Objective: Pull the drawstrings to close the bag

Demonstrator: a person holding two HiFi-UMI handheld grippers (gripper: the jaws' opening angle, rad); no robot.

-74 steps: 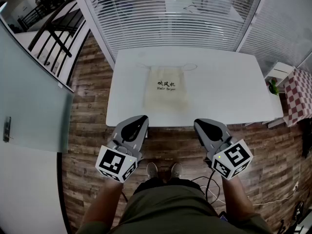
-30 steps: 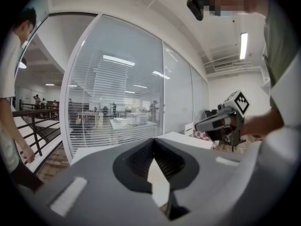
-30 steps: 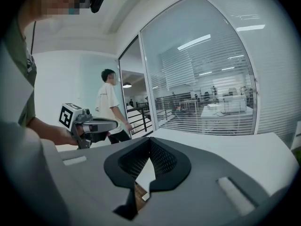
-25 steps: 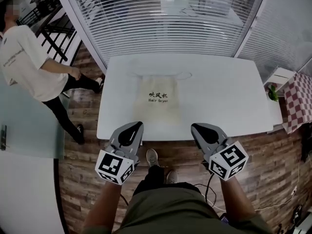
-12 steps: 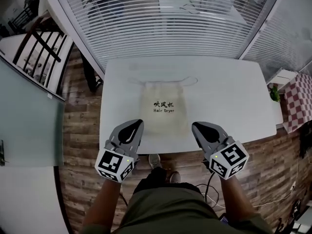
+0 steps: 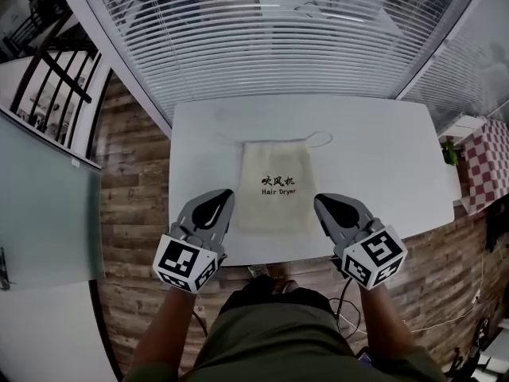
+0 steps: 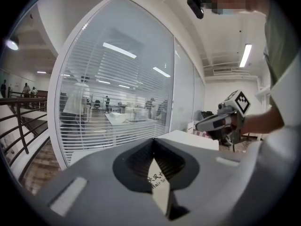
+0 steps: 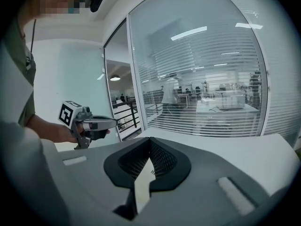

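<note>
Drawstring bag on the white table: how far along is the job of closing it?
Done: nothing; the bag lies flat on the table, top ungathered, drawstring loops slack at both top corners. In hand: nothing; the left gripper and right gripper hover shut near the table's front edge. Left: grip both loops and pull.

**Colours and patterns**

Bag (image 6: 277,185) ahead of both grippers: cream, black print. Table (image 6: 374,165): white. Left gripper (image 6: 223,192) and right gripper (image 6: 322,200): grey, cubes (image 6: 186,264) with black-and-white square markers. Floor (image 6: 131,181) left of left gripper: brown wood planks. Cloth (image 6: 487,165) right of right gripper: red-white check.
</note>
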